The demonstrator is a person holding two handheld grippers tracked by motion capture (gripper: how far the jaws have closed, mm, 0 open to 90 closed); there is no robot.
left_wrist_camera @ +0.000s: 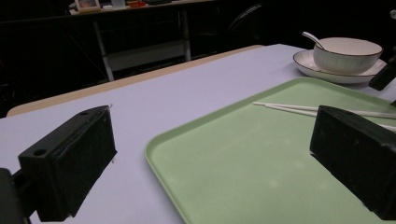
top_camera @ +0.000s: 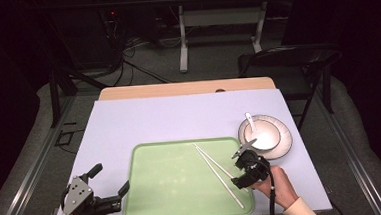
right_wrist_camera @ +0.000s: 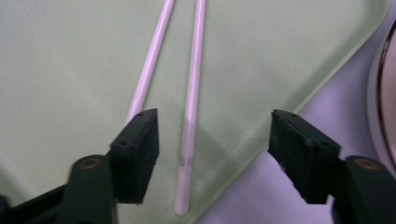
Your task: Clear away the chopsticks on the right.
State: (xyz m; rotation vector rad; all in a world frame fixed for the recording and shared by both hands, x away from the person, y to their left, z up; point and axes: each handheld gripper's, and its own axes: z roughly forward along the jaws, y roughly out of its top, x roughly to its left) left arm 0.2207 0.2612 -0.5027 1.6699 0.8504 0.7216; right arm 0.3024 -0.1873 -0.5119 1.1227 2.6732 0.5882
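Lavender table cover (top_camera: 154, 119) is spread under everything | green tray (top_camera: 168, 189) is set at the near edge | plate with bowl and spoon (top_camera: 265, 135) is placed just right of it | left gripper (top_camera: 110, 185) is held spread at the tray's left rim | right gripper (right_wrist_camera: 212, 140) is held spread over the white chopsticks (right_wrist_camera: 191, 102), nothing pinched, both sticks lying on the tray's right part

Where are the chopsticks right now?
In the high view the chopsticks lie on the right part of the green tray, just left of the open right gripper, with the bowl beyond.
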